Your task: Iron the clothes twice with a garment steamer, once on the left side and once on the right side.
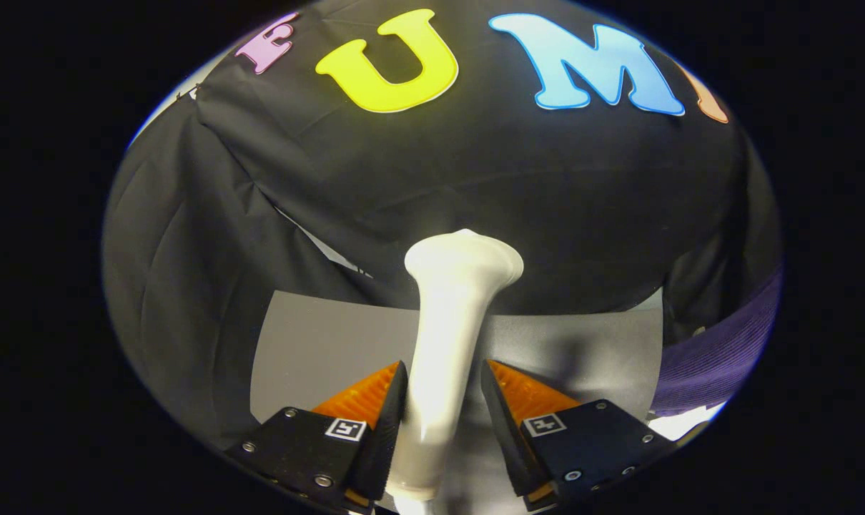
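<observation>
A white garment steamer [447, 336] stands upright between my fingers, its flared head [465, 261] up beyond the fingertips. My gripper [445, 372] straddles its handle. The left finger [389, 422] lies against the handle. The right finger [504, 422] stands a small gap off it, so the jaws are open around the handle and not pressed shut. A purple ribbed garment [718, 357] lies off to the right of the fingers, only partly in sight.
A grey tabletop [318, 343] spreads under and ahead of the fingers. Black cloth walls [475, 179] close in behind the steamer and on the left, with a slit of light at the seam [325, 250].
</observation>
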